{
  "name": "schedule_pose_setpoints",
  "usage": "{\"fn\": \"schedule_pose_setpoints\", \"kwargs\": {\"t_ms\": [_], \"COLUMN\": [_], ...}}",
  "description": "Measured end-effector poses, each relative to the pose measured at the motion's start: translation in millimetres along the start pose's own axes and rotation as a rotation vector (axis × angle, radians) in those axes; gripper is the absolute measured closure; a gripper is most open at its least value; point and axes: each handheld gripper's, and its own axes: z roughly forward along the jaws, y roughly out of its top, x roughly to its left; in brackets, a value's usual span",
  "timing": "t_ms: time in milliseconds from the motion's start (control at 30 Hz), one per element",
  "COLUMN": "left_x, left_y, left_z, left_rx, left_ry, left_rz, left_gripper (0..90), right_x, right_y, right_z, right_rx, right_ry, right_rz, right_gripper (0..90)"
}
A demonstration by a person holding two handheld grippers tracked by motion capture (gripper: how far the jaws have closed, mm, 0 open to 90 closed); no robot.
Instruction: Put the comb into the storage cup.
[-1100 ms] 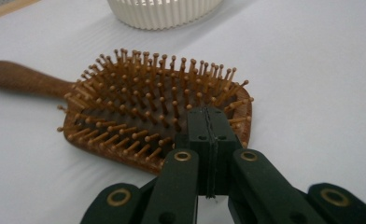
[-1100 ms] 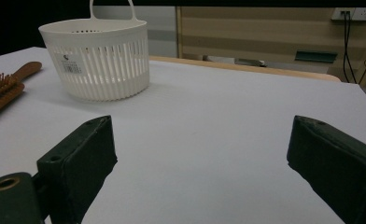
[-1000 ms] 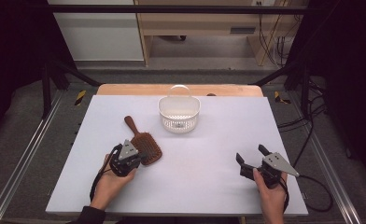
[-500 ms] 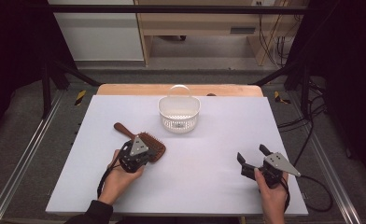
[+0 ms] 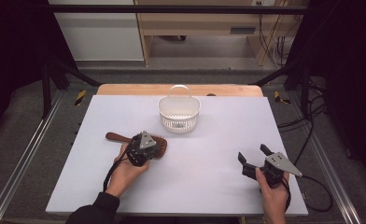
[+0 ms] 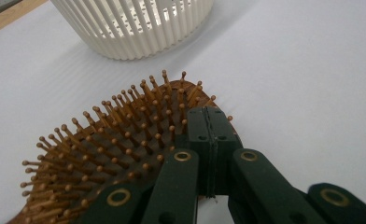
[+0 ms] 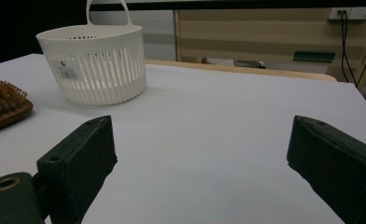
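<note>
A brown wooden hairbrush (image 5: 117, 137) lies bristles up on the white table, left of centre, its handle pointing left. My left gripper (image 5: 154, 146) is over its oval head. In the left gripper view the jaws (image 6: 210, 126) are shut, pad against pad, with nothing visible between them. Their tips rest at the right edge of the bristled head (image 6: 111, 140). A white slotted basket (image 5: 165, 109) with a loop handle stands at the back centre. My right gripper (image 5: 252, 153) is open near the front right, low over bare table, and holds nothing.
The basket (image 7: 97, 70) is empty as far as I can see into it. The brush head (image 7: 3, 105) shows at the left edge of the right gripper view. The table's wooden back edge (image 5: 228, 90) runs behind the basket. Cables trail off the right side.
The left hand has moved right with its shut gripper. The brush has swung with it: the head shifted right and the handle turned from pointing back-left to pointing left. The right hand stayed still.
</note>
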Motion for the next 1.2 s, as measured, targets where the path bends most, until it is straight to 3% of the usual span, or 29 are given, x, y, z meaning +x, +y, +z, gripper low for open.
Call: {"fn": "schedule_pose_setpoints", "kwargs": {"t_ms": [567,1200], "left_x": [7.4,21.4], "left_y": [23.4,42.0], "left_z": [18.7,35.6], "left_rx": [0.058,0.107], "left_ry": [0.017,0.044], "left_rz": [0.029,0.011], "left_gripper": [89.9,89.9], "right_x": [-1.5,-2.6], "right_y": [0.1,0.7], "right_z": [-0.7,-0.7], "right_rx": [-0.002,-0.004], "right_ry": [0.001,0.006], "right_rz": [0.010,0.013], "right_gripper": [8.1,8.1]}}
